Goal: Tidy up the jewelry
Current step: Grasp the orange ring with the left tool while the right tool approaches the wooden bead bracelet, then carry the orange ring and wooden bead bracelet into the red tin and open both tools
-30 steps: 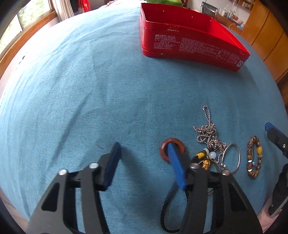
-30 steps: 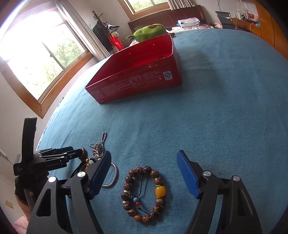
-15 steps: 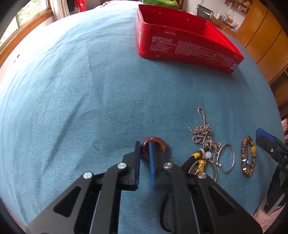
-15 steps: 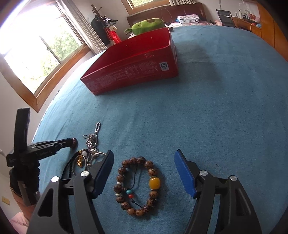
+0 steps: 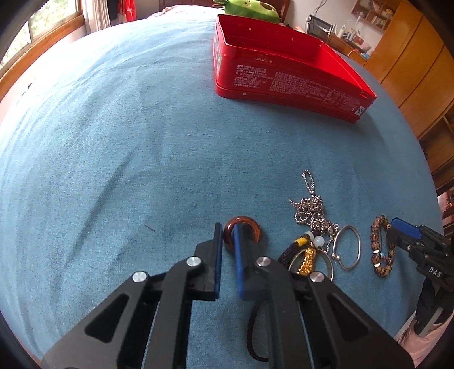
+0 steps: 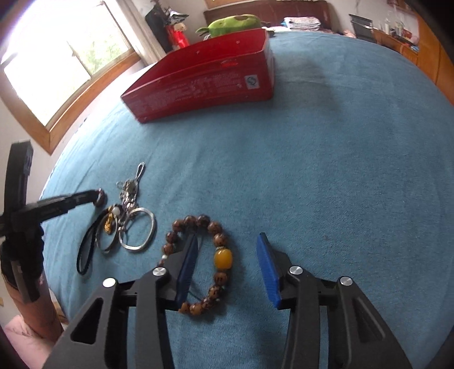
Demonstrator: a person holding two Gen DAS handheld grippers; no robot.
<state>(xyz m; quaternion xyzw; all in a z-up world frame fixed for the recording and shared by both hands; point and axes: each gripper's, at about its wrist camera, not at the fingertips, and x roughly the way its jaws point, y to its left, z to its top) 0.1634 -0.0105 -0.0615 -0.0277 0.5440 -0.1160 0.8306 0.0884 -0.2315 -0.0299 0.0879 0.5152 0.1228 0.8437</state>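
My left gripper is shut on the rim of a reddish-brown ring, one finger inside it and one outside, low over the blue cloth. In the right wrist view the ring sits at that gripper's tip. My right gripper is open, its left finger inside the brown beaded bracelet with an amber bead, its right finger outside. The bracelet also shows in the left wrist view. The open red tin stands at the far side, also in the right wrist view.
Between the grippers lie a silver ball chain, silver bangles, a gold charm on a dark cord, also seen from the right. A green plush toy is behind the tin. Wooden cabinets stand right.
My left gripper closed from wide open onto the ring's rim. My right gripper moved left and forward, so its left finger now sits inside the beaded bracelet.
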